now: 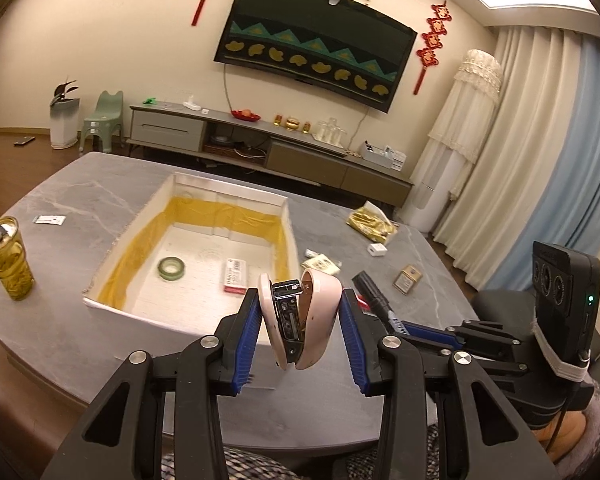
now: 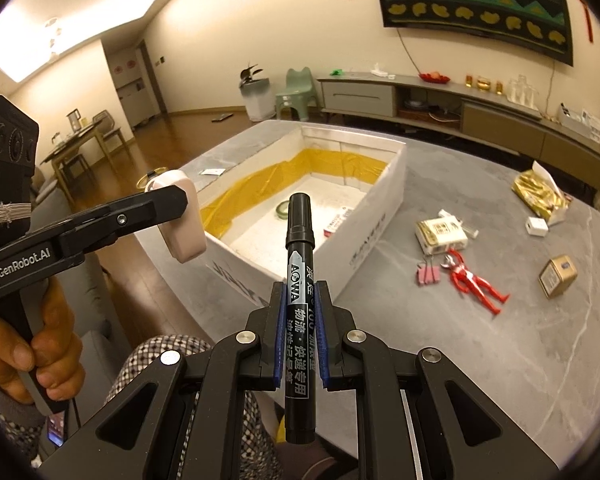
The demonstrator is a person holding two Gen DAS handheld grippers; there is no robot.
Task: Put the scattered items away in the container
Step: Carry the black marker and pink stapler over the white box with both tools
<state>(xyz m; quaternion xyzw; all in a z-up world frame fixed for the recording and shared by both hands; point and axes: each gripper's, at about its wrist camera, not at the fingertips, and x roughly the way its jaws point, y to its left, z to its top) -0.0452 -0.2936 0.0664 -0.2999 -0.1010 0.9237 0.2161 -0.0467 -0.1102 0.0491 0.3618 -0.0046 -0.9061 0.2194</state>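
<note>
Left claw (image 1: 300,320) grips pink stapler (image 1: 298,320) above box (image 1: 180,320) edge; right claw (image 2: 299,336) clamps black marker (image 2: 299,280) upright.

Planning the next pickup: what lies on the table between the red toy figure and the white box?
In the right wrist view, pink binder clips lie between the red toy figure and the white box; otherwise bare table.

pink stapler (image 1: 300,320) held upright, black marker (image 2: 299,280) held, white box (image 1: 188,322) open
</note>
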